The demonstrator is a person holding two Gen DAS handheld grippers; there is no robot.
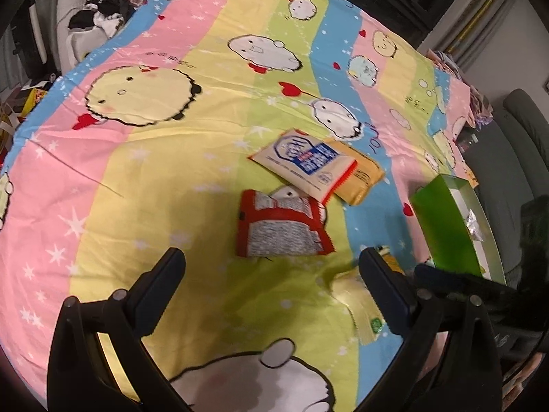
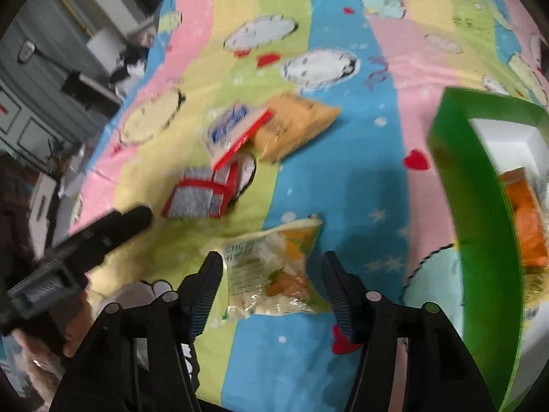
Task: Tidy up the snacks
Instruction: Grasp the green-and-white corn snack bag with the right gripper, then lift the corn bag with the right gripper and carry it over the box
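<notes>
right wrist view: the right tongs [image 2: 271,285] are spread wide, hovering over a clear snack bag [image 2: 274,271] lying flat on the striped cartoon sheet [image 2: 346,178] without pinching it. the green box [image 2: 480,226], holding an orange packet [image 2: 526,219], stands just to its right. the left tongs [image 1: 271,274] are spread too, empty, near the red packet [image 1: 281,228], beyond which a white packet [image 1: 303,161] overlaps a yellow one [image 1: 367,175].
</notes>
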